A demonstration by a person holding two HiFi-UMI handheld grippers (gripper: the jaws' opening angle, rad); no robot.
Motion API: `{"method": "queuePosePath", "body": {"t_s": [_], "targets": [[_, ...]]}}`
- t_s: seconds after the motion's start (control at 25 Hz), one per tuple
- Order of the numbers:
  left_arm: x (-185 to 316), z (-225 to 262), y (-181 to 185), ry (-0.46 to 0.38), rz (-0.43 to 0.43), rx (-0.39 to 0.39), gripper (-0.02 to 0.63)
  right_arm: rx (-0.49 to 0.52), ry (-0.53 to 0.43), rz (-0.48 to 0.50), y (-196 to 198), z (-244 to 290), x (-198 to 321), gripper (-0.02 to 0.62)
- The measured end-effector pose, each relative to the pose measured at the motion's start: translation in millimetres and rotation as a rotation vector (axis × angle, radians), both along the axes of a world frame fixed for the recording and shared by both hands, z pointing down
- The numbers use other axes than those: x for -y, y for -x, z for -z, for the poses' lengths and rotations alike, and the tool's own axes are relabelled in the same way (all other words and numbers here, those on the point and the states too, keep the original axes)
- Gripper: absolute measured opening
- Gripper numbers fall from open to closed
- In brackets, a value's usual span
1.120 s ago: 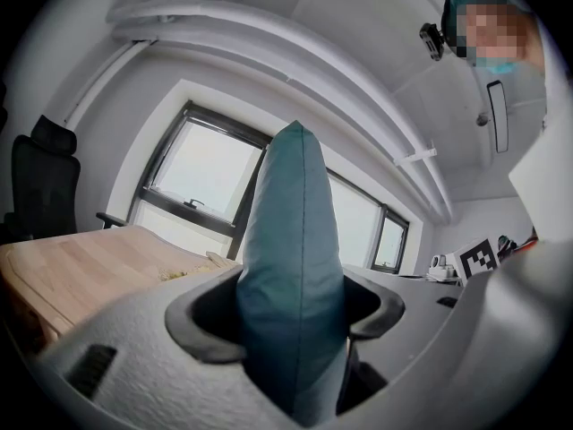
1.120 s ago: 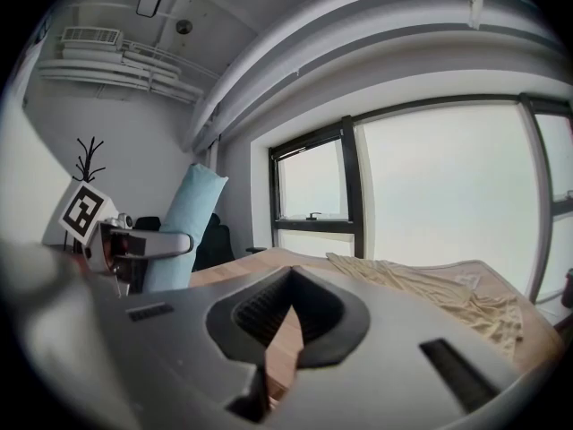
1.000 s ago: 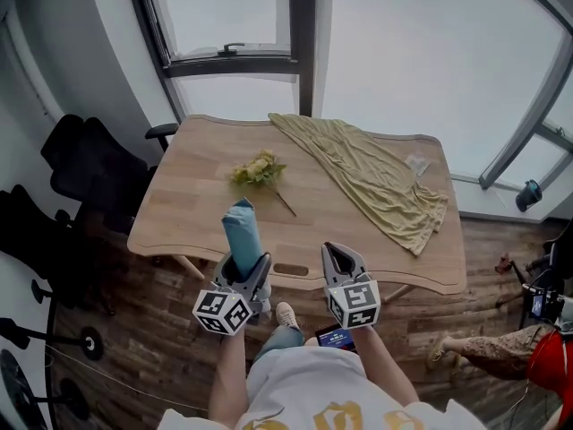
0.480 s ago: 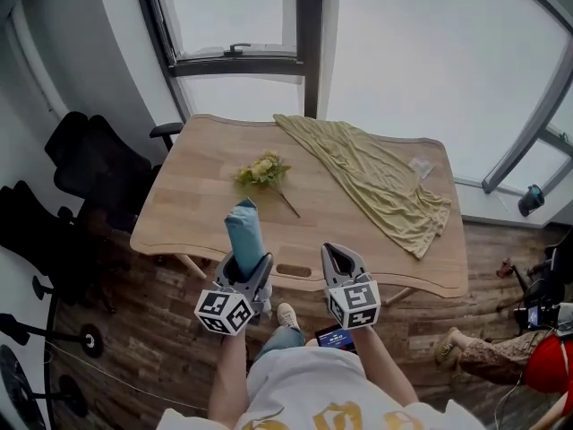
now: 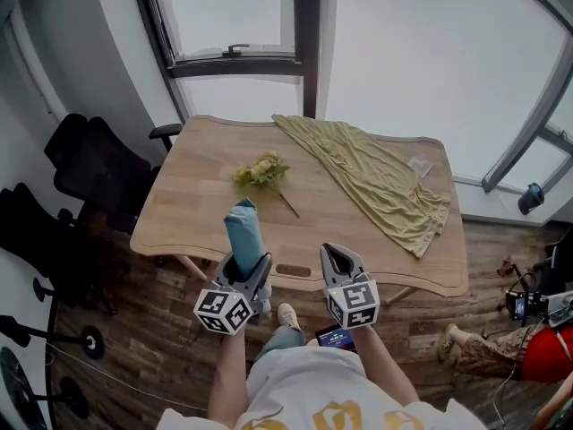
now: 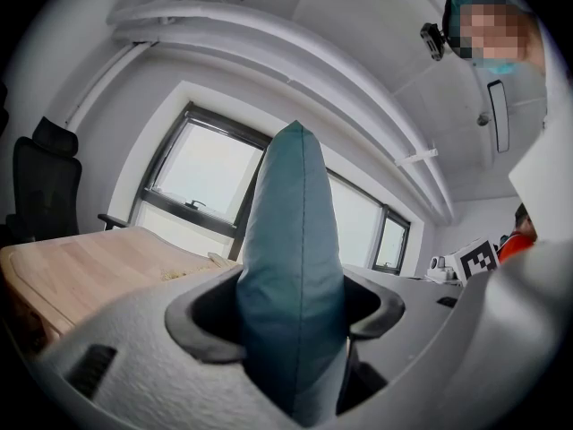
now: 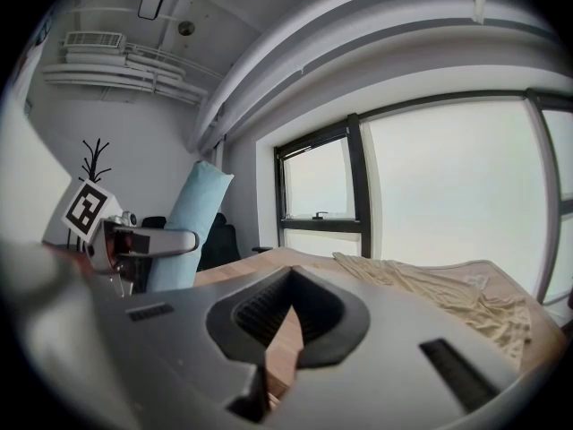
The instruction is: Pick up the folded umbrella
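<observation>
Standing upright, the teal folded umbrella [image 5: 243, 233] was clamped by its lower end in the left gripper [image 5: 243, 274], held clear of the wooden table [image 5: 197, 195]; the right gripper [image 5: 338, 256] was pinched together on nothing. Gripped so low, the slick sleeve could probably tip or slide out. Yellow flowers [image 5: 260, 169] and an olive cloth [image 5: 376, 177] lay on the table, beneath big windows [image 5: 233, 12]

- Umbrella [image 6: 291, 276]: matt teal woven cloth, stitched seam.
- Table [image 5: 201, 200]: smooth pale wood, matt.
- Cloth [image 5: 380, 182]: soft, creased olive fabric.
- Floor [image 5: 152, 316]: dark, grainy wood planks.
</observation>
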State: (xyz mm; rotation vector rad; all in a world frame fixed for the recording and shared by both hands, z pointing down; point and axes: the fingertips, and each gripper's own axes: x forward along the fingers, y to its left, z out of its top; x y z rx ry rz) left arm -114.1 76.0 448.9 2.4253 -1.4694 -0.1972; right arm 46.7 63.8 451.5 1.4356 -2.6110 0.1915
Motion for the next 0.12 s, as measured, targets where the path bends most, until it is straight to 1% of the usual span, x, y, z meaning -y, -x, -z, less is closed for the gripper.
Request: {"method": "queuePosePath", "body": {"t_s": [0.12], "targets": [[-0.4,0.8,-0.8,0.001,-0.004,0.003,0.310,-0.002,0.003,0.004,0.7,-0.9,0.0,0.011]]}}
